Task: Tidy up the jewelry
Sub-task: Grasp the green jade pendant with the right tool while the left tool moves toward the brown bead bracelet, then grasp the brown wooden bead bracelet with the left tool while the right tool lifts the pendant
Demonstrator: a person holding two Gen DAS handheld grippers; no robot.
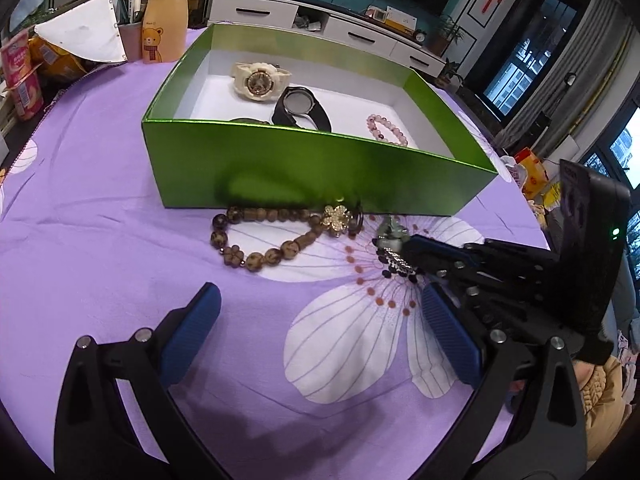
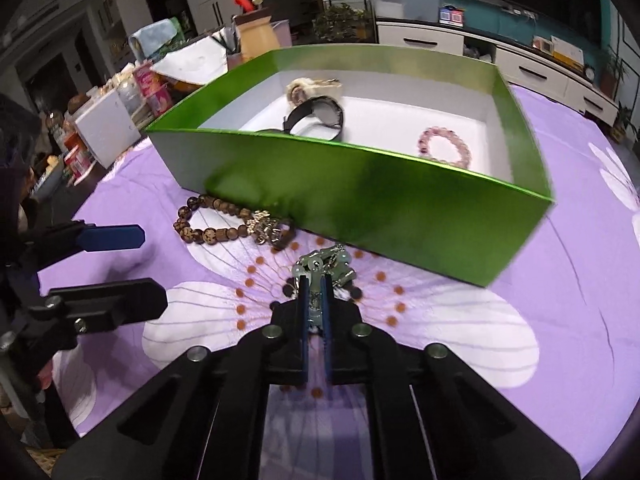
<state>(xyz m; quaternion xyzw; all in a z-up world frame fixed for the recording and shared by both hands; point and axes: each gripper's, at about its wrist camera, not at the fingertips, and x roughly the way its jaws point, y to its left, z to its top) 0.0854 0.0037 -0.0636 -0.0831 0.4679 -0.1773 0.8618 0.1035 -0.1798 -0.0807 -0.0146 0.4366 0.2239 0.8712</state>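
A green box [image 1: 312, 168] [image 2: 400, 208] stands on the purple flowered cloth. Inside lie a cream watch [image 1: 256, 80], a black watch [image 1: 300, 108] [image 2: 320, 116] and a pink bead bracelet [image 1: 386, 130] [image 2: 444, 146]. In front of the box lie a brown wooden bead bracelet [image 1: 260, 240] [image 2: 212, 224] and a gold flower brooch [image 1: 338, 220] [image 2: 266, 228]. My right gripper [image 2: 316, 284] [image 1: 404, 250] is shut on a pale green and silver pendant piece [image 2: 326, 266] [image 1: 390, 234] just above the cloth. My left gripper [image 1: 320, 300] is open and empty, short of the wooden bracelet.
At the cloth's far left stand a bear-print bottle [image 1: 164, 20], a pen cup [image 1: 130, 38], paper and snack packs [image 1: 24, 76]. A white cabinet [image 1: 320, 28] runs behind the table. The table edge curves round on the right.
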